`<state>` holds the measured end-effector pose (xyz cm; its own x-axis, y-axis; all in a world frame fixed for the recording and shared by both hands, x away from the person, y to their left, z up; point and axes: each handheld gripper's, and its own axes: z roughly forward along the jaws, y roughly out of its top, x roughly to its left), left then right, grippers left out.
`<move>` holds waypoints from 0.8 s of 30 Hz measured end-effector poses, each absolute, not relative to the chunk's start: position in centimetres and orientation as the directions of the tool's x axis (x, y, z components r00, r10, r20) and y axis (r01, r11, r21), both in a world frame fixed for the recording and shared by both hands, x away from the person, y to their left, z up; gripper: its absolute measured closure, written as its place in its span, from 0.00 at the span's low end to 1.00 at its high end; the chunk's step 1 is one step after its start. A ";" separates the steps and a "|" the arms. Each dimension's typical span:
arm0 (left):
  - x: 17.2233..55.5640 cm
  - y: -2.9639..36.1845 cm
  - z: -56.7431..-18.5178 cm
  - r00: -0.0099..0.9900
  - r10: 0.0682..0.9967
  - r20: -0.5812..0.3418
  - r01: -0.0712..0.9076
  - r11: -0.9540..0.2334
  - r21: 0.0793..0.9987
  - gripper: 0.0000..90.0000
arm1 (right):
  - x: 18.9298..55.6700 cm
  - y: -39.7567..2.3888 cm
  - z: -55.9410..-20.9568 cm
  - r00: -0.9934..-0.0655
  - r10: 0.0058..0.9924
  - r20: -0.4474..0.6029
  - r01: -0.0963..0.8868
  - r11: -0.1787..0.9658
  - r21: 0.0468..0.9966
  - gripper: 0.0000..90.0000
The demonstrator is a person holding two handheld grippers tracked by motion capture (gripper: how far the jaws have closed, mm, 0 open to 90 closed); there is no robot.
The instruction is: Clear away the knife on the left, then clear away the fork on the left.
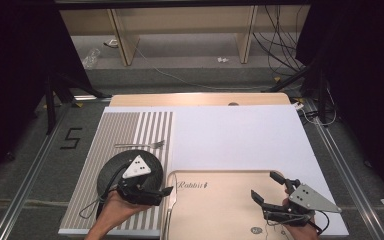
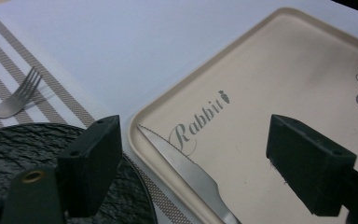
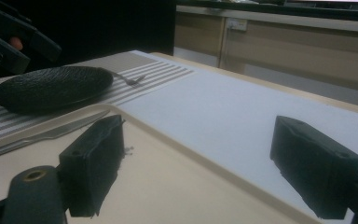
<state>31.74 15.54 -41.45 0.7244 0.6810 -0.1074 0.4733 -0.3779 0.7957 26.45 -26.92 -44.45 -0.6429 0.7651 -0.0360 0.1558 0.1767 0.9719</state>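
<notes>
A beige tray [image 1: 220, 220] printed "Rabbit" lies at the table's front. A table knife [image 2: 186, 172] rests along its left rim, blade pointing away. To its left, a black plate [image 1: 115, 167] sits on a striped placemat [image 1: 95, 150], with a fork [image 1: 140, 145] just beyond it. My left gripper [image 1: 162, 192] hovers over the plate's right edge and stands open [image 2: 200, 163], the knife between its jaws but untouched. Over the tray's right part, my right gripper [image 1: 266, 186] is open [image 3: 203, 165] and holds nothing.
A white sheet [image 1: 240, 135] covers the table beyond the tray. In the right gripper view the plate [image 3: 51, 86], fork [image 3: 130, 78] and knife [image 3: 46, 135] lie to the left, with the left gripper [image 3: 14, 42] above them. Cables and shelving stand behind the table.
</notes>
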 end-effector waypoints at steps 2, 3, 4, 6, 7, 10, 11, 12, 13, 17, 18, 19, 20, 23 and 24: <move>31.9 16.0 -41.2 0.717 0.689 -0.104 0.472 -0.371 0.800 0.20 | 26.4 -26.9 -44.5 -0.642 0.766 -0.036 0.156 0.177 0.972 0.20; 32.0 16.2 -41.1 0.714 0.692 -0.105 0.472 -0.365 0.802 0.20 | 26.4 -26.9 -44.5 -0.642 0.766 -0.034 0.156 0.174 0.972 0.20; 32.1 16.4 -41.0 0.710 0.697 -0.105 0.473 -0.361 0.804 0.20 | 26.4 -27.0 -44.5 -0.641 0.767 -0.035 0.156 0.174 0.972 0.20; 32.2 16.9 -40.9 0.701 0.706 -0.102 0.476 -0.357 0.804 0.20 | 26.4 -27.0 -44.5 -0.641 0.767 -0.034 0.157 0.174 0.972 0.20; 32.3 17.1 -40.9 0.699 0.709 -0.097 0.478 -0.361 0.801 0.20 | 26.4 -27.0 -44.5 -0.641 0.767 -0.034 0.156 0.174 0.972 0.20; 32.6 17.7 -40.7 0.683 0.724 -0.090 0.479 -0.352 0.804 0.20 | 26.4 -27.0 -44.5 -0.640 0.768 -0.036 0.156 0.176 0.972 0.20; 32.6 17.9 -40.7 0.679 0.729 -0.089 0.479 -0.348 0.806 0.20 | 26.4 -27.0 -44.5 -0.639 0.768 -0.036 0.157 0.176 0.972 0.20; 32.6 18.1 -40.6 0.674 0.733 -0.086 0.478 -0.345 0.808 0.20 | 26.4 -27.0 -44.5 -0.639 0.768 -0.035 0.158 0.176 0.972 0.20; 32.7 18.3 -40.5 0.670 0.737 -0.082 0.479 -0.347 0.806 0.20 | 26.4 -26.9 -44.5 -0.639 0.769 -0.034 0.161 0.176 0.971 0.20; 33.0 18.8 -40.2 0.658 0.750 -0.076 0.478 -0.338 0.811 0.20 | 26.4 -27.0 -44.5 -0.640 0.768 -0.037 0.158 0.179 0.971 0.20; 33.1 18.9 -40.2 0.652 0.754 -0.080 0.482 -0.330 0.812 0.20 | 26.4 -27.0 -44.5 -0.639 0.768 -0.037 0.158 0.178 0.971 0.20; 33.2 19.0 -40.2 0.649 0.757 -0.076 0.483 -0.333 0.810 0.20 | 26.5 -27.0 -44.5 -0.639 0.768 -0.035 0.159 0.176 0.972 0.20; 33.3 19.1 -40.3 0.645 0.760 -0.073 0.485 -0.334 0.808 0.20 | 26.5 -27.0 -44.6 -0.640 0.767 -0.035 0.158 0.177 0.971 0.20; 33.7 19.5 -40.4 0.636 0.769 -0.069 0.491 -0.334 0.805 0.20 | 26.5 -27.0 -44.6 -0.640 0.767 -0.037 0.159 0.179 0.971 0.20; 33.8 19.6 -40.4 0.634 0.771 -0.062 0.490 -0.338 0.803 0.20 | 26.5 -27.0 -44.6 -0.640 0.768 -0.036 0.159 0.178 0.971 0.20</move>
<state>33.82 19.61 -40.44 0.6338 0.7709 -0.0625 0.4904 -0.3381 0.8033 26.45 -27.00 -44.56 -0.6399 0.7676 -0.0361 0.1589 0.1782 0.9711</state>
